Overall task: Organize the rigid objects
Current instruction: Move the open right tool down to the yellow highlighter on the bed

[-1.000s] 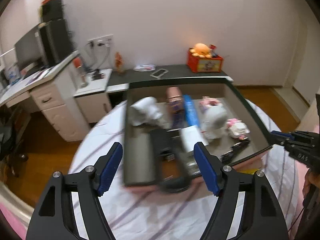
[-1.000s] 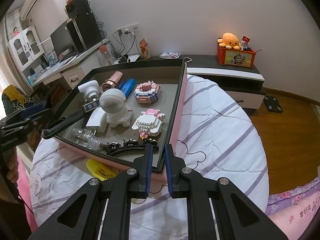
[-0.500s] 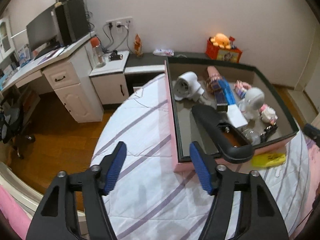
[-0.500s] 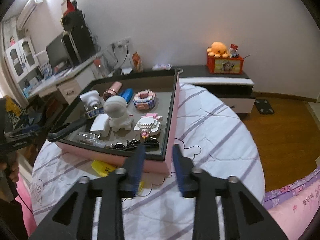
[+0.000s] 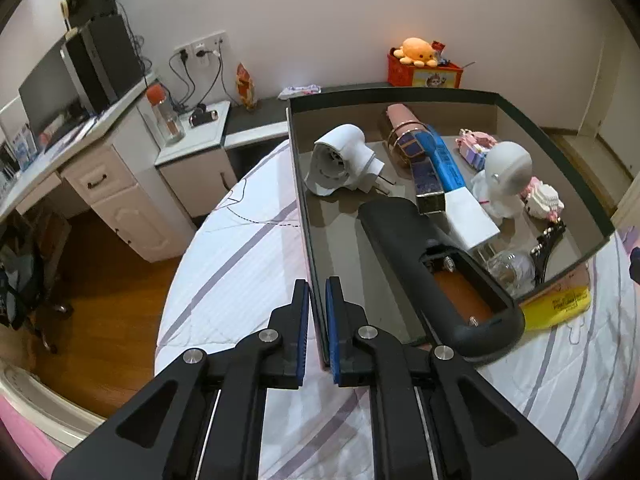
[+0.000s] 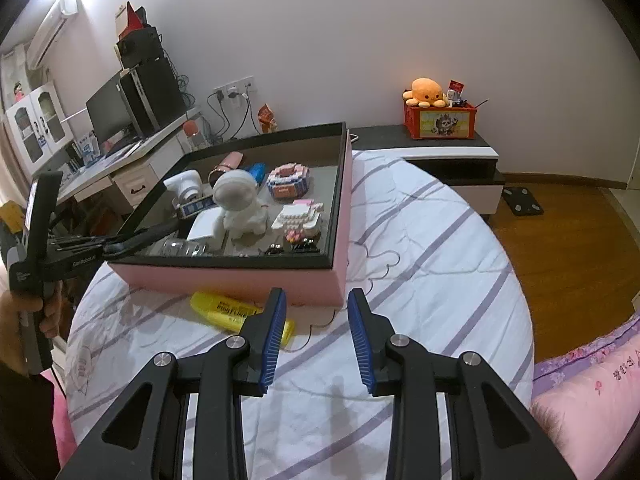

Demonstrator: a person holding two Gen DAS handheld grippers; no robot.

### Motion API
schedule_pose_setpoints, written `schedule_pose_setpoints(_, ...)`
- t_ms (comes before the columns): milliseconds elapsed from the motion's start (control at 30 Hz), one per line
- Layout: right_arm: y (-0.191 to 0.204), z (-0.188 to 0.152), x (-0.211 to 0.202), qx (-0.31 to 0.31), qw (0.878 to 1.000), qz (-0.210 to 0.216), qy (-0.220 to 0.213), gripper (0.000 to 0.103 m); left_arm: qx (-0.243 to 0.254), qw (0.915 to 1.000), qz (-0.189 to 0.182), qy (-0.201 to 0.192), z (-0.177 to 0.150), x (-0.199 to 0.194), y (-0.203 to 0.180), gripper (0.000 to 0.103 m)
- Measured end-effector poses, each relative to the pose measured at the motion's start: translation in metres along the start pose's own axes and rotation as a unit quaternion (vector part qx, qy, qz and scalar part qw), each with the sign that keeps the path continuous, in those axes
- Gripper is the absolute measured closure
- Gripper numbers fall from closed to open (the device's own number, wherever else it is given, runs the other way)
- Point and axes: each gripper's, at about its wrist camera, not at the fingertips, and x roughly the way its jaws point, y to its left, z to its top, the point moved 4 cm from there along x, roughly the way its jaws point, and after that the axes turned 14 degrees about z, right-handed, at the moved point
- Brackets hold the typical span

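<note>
Your left gripper (image 5: 317,322) is clamped on the tray's (image 6: 224,276) left wall. Your right gripper (image 6: 314,344), jaws open, is nearer the yellow highlighter (image 6: 240,314), which lies crosswise on the bed just left of them.

The left gripper (image 5: 317,296), open a second ago, has closed on the box (image 5: 302,200) wall at lower centre; the right gripper (image 6: 316,334) has let go, backed off and opened
</note>
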Motion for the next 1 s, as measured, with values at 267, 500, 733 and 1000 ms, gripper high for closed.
schedule_pose_setpoints(267, 0.01, -0.028, 0.011, -0.001, 0.999, 0.012, 0.03, 0.051, 0.0, 0.9999, -0.015, -0.003, -0.001, -0.01, 0.005, 0.098)
schedule_pose_setpoints(500, 0.04, -0.033, 0.045, -0.045, 0.997, 0.018, 0.061, 0.036, 0.001, 0.9999, -0.012, -0.003, -0.002, -0.011, 0.004, 0.098)
schedule_pose_setpoints(733, 0.033, -0.027, 0.066, -0.063, 0.995, -0.018, 0.073, 0.032, -0.002, 0.9999, -0.016, -0.003, -0.003, -0.011, 0.005, 0.098)
schedule_pose_setpoints(1000, 0.026, -0.038, 0.06, -0.072, 0.993, 0.01, 0.088, 0.094, -0.001, 0.9998, -0.018, -0.003, -0.003, -0.011, 0.006, 0.098)
